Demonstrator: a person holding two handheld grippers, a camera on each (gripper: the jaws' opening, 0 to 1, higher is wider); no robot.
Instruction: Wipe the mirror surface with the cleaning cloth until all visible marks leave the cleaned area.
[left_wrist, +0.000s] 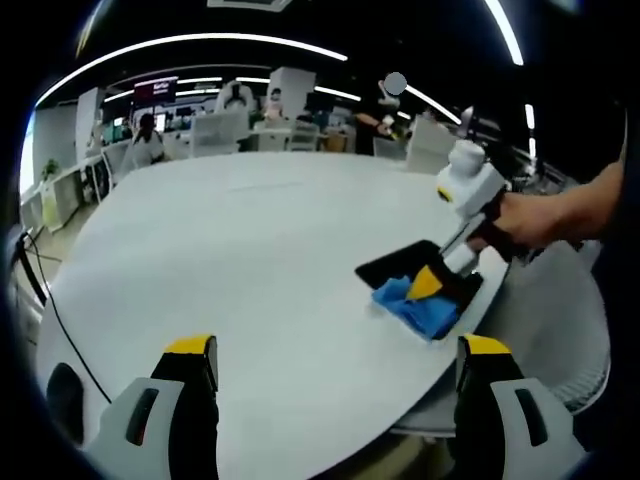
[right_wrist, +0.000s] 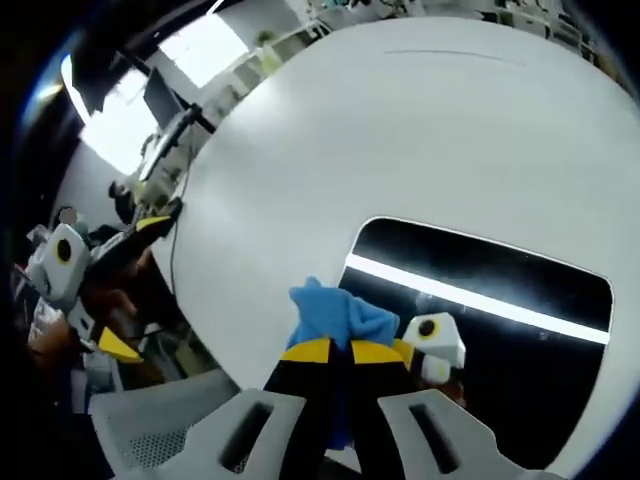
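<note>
Right gripper (right_wrist: 330, 352) clenched on crumpled blue cleaning cloth (right_wrist: 335, 315), pressing it onto near corner of dark rectangular mirror (right_wrist: 500, 280) lying flat on round white table (right_wrist: 400, 130); left gripper (left_wrist: 335, 365) released, hovering over table.

A broad white worktop (left_wrist: 250, 250) with a rounded edge spreads ahead of the left tongs (left_wrist: 335, 375). On it, forward and to the right of those tongs near the rim, lies a dark rectangular mirror (right_wrist: 500, 290). A blue cleaning cloth (right_wrist: 335, 315) rests on the mirror's near edge, just ahead of the right tongs (right_wrist: 340, 352), which are closed on it.
</note>
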